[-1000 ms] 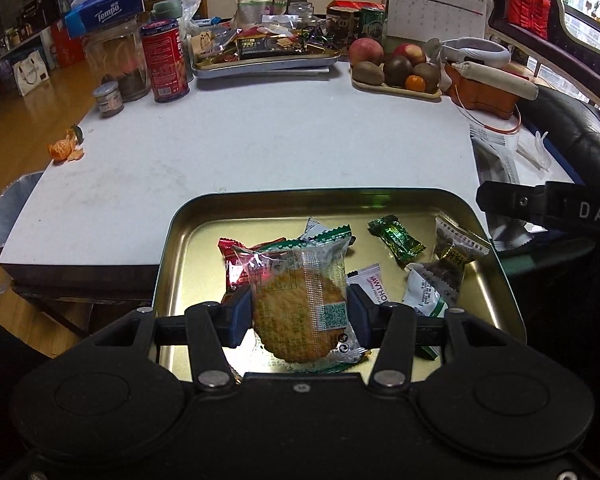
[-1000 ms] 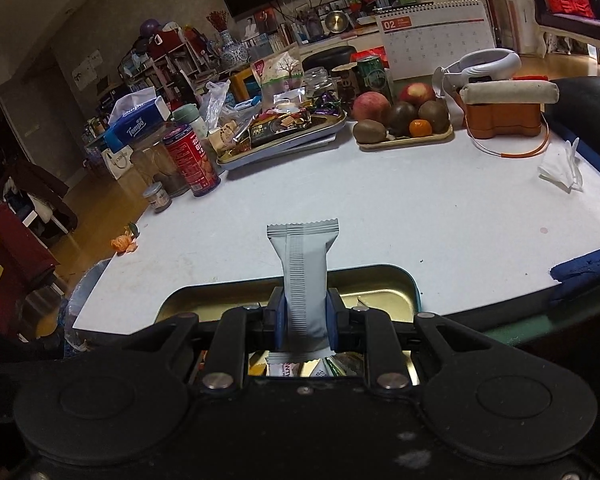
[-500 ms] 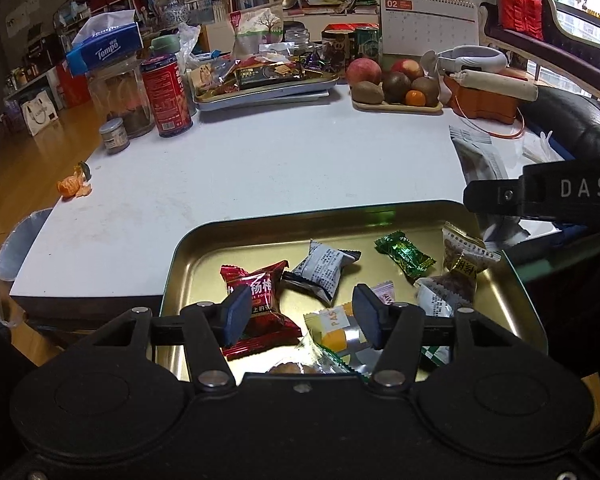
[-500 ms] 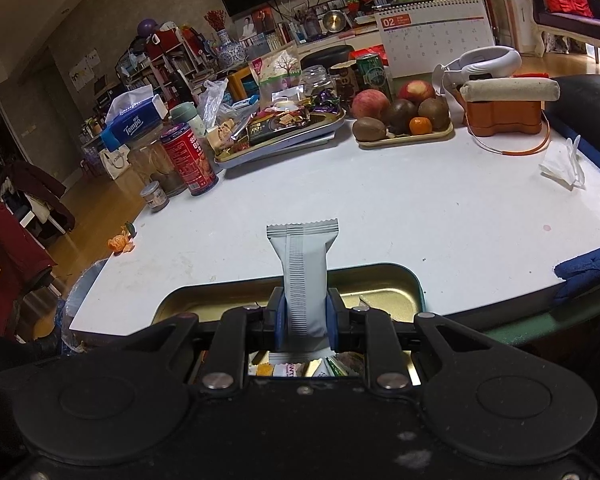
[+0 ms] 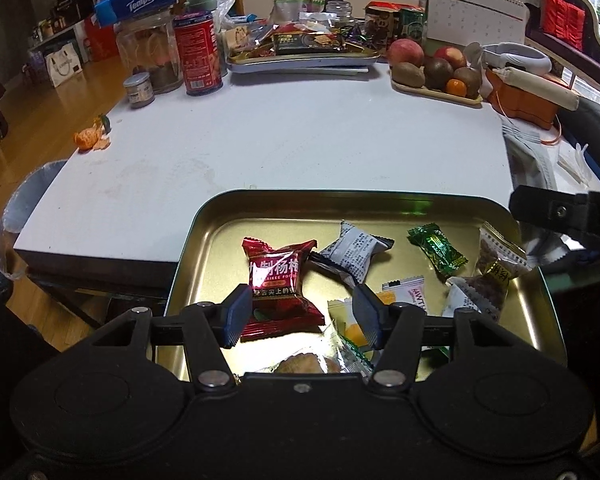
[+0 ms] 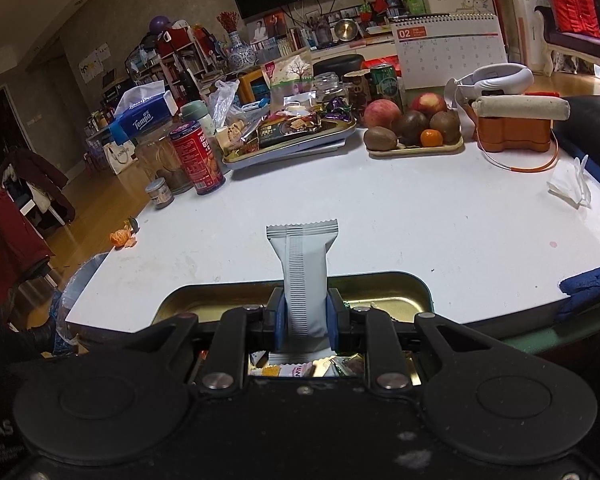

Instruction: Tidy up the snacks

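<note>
White desk (image 5: 300,152), cluttered far edge. Gold tin tray (image 5: 204,240) at near edge, holding wrapped snacks. Left gripper (image 5: 300,312) fingers released above red packet (image 5: 278,276). Right gripper (image 6: 304,316) fingers clenched on grey bar (image 6: 303,268), upright over tray.

A red can (image 5: 198,56) stands at the far left of the white desk (image 5: 300,140) beside a glass jar (image 5: 148,56) with a blue tissue box (image 5: 136,0) on top. A fruit plate (image 6: 414,130) sits before a calendar (image 6: 448,46). Orange peel (image 5: 88,139) lies at the desk's left edge.
</note>
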### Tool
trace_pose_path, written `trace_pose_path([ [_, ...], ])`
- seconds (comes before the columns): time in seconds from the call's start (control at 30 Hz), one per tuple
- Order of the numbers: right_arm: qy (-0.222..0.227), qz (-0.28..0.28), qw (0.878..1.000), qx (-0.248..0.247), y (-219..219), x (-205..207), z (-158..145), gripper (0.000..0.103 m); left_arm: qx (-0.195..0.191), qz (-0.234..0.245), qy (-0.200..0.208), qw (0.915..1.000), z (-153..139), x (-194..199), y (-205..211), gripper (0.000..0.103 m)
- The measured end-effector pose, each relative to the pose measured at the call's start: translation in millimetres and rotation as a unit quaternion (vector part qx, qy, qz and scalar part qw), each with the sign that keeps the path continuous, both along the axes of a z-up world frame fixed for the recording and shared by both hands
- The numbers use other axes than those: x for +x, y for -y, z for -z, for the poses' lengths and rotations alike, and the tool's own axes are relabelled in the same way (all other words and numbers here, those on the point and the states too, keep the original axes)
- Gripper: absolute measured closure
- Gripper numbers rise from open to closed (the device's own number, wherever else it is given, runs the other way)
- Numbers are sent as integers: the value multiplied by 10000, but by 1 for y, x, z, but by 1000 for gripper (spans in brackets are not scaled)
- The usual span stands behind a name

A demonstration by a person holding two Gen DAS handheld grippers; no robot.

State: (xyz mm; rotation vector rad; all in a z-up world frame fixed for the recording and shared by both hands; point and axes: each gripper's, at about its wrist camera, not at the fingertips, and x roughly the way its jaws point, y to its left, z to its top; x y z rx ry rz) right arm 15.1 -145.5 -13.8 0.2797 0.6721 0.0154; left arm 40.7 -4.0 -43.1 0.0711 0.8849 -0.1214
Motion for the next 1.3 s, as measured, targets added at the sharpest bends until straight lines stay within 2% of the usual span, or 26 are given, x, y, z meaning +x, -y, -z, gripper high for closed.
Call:
trace_pose_path([
  [0.2, 22, 2, 10000, -52, -1, -1, 0, 80, -270, -302, -171, 9990, 2, 7, -13, 42],
  [0.5, 105, -57, 9999, 0, -3, -3, -1, 77, -297, -399, -198, 9986, 3, 10, -17, 42],
  [0.57, 125, -67, 9999, 90, -2, -3, -1, 46, -286, -386, -190, 9987, 3, 10, -17, 42],
  [0.6, 113, -61, 9998, 153, 0, -2, 0, 44, -279, -381, -182, 9987, 3, 10, -16, 42],
  [0.93, -162, 171, 9997, -74, -1, 0, 4, 45, -216, -365, -125, 9990, 1, 6, -16, 42],
  [1.2, -296, 193, 9991, -248, -4, -15, 7, 45, 104, -141, 143, 9997, -5, -7, -7, 42],
  [1.3, -298, 192, 9984, -434, -8, -23, 8, 45, 113, -86, 190, 9997, -6, -13, -6, 42],
])
